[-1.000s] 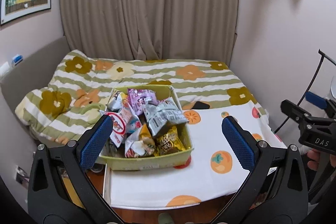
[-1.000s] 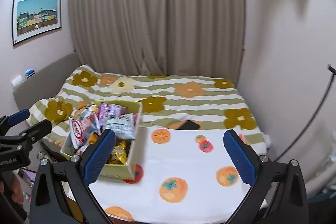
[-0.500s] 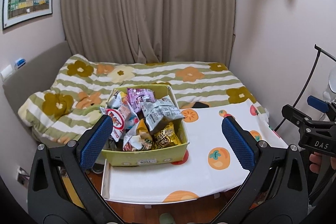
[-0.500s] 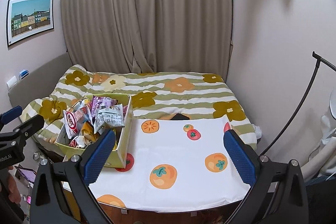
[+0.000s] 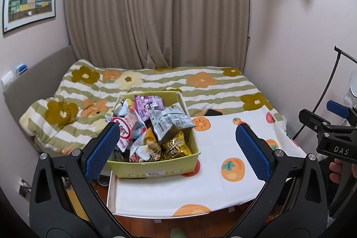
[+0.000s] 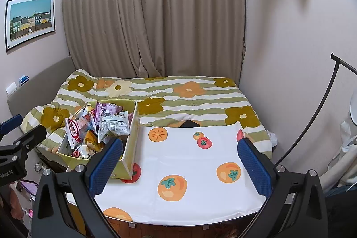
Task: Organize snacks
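one yellow-green box [image 5: 156, 171], one framed picture [image 5: 30, 5], one black phone [image 6: 189, 124]

Small bedroom w/ pale walls, beige curtains [image 6: 154, 21] fully drawn across the back. Framed pic of colourful houses [image 6: 30, 20] on the left wall, bed w/ striped floral duvet [image 6: 189, 93] below, wood floor [image 5: 138, 223] up front.
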Tool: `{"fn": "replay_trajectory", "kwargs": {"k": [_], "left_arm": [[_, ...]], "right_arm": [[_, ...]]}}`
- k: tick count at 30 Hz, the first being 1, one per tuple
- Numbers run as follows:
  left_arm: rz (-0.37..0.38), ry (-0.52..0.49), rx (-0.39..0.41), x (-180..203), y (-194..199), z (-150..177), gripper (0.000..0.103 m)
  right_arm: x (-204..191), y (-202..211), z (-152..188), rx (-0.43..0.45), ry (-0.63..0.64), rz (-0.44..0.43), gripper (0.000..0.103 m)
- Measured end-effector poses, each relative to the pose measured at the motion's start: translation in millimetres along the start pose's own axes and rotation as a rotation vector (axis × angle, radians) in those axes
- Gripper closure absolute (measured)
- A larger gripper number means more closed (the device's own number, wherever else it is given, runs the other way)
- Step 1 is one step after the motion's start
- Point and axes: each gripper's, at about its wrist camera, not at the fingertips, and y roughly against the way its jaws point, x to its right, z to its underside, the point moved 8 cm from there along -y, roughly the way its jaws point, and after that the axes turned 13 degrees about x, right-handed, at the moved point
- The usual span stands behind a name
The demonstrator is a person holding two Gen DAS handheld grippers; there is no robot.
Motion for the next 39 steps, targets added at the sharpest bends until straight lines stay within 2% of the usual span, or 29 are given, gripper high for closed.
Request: {"fn": "replay_trajectory", "kwargs": {"k": [39], "left_arm": [[0.008, -0.027, -0.014, -1, -12, 5, 0.000]], "right_arm": [[5, -5, 5, -0.006, -0.016, 0.017, 0.001]]}}
